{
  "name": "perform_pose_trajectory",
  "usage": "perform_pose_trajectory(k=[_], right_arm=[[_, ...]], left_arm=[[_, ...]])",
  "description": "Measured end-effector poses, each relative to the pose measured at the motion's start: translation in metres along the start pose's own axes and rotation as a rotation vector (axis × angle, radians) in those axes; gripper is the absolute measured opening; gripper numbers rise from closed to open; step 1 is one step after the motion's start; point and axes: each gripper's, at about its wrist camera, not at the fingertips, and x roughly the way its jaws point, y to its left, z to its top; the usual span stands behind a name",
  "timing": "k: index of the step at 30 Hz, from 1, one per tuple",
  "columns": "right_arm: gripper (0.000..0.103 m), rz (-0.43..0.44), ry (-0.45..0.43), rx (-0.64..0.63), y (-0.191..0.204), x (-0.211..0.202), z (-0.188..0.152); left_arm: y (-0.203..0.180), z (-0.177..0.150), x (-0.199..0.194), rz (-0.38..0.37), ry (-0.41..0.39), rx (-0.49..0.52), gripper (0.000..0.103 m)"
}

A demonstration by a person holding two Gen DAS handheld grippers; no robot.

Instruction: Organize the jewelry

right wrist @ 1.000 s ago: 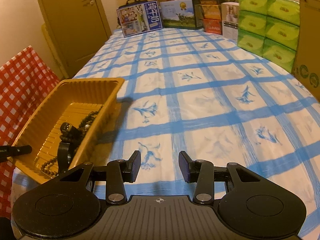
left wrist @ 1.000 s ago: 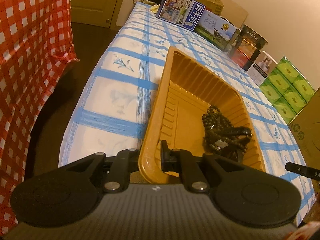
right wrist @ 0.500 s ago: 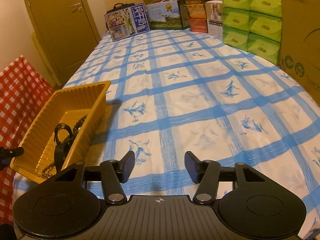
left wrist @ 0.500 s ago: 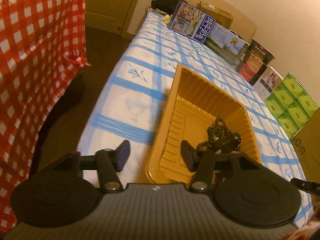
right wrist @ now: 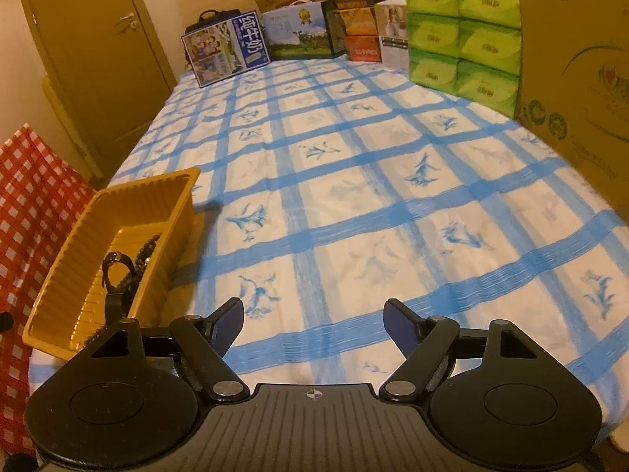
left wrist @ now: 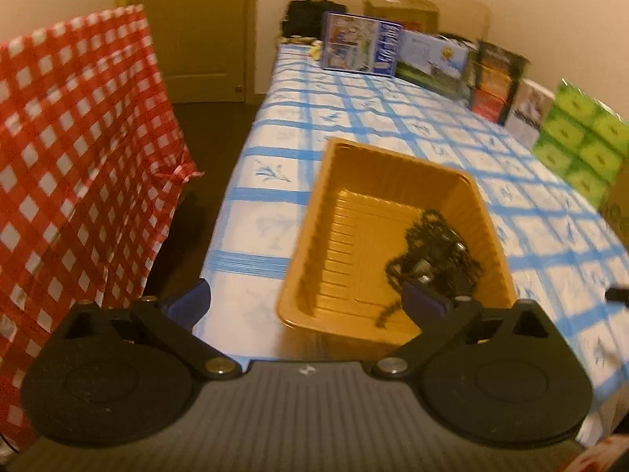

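— Orange plastic, ribbed: this is the tray [left wrist: 355,212]. It stands at the near left corner of the worktop [right wrist: 354,196], which wears a white cloth with blue checks.

— Where is the jewelry?

— Inside the tray. In the left view a dark bead chain [left wrist: 432,244] lies in a heap against the tray's right wall, with something small and shiny in the middle. The picture is blurred there, so I cannot name that piece. In the right view a black strap [right wrist: 114,279] curls up among the beads.

— And the left tongs [left wrist: 310,306]?

— Released, jaws wide apart. They hold nothing. The left finger is in front of the worktop's edge, the right finger [left wrist: 424,303] is in front of the tray's near right part. I cannot tell if it touches the tray.

— The right tongs [right wrist: 314,320]?

— Also released and empty, above bare cloth, to the right of the tray and apart from it.

— What else is around?

— A red checked cloth [left wrist: 78,157] hangs at the left, beside the worktop. At the far end stand printed boxes [right wrist: 226,53]; green packs [right wrist: 464,35] are stacked along the right side, next to a big carton [right wrist: 578,59]. A door [right wrist: 98,51] is behind, on the left.
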Motion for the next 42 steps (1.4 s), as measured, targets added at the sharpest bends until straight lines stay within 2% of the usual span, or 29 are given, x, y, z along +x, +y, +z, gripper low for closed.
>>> perform_pose_trajectory(k=[5,11,25,42], right_arm=[[0.078,-0.017,-0.003,-0.044,0.001,-0.015,-0.003],[0.078,-0.002,0.01,-0.092,0.007,-0.028,-0.017],[0.078,-0.017,0.08,-0.189,0.026,-0.034,-0.055],[0.078,-0.011,0.116,-0.226,0.041,-0.029,-0.069]], left_arm=[[-0.037,-0.011,-0.009,-0.023,0.026,0.078,0.102],[-0.064,-0.026,-0.012,-0.026,0.079,0.099,0.102],[-0.094,-0.055,-0.013,-0.045,0.186,0.107,0.102],[-0.118,-0.061,-0.01,-0.078,0.199,0.139,0.102]])
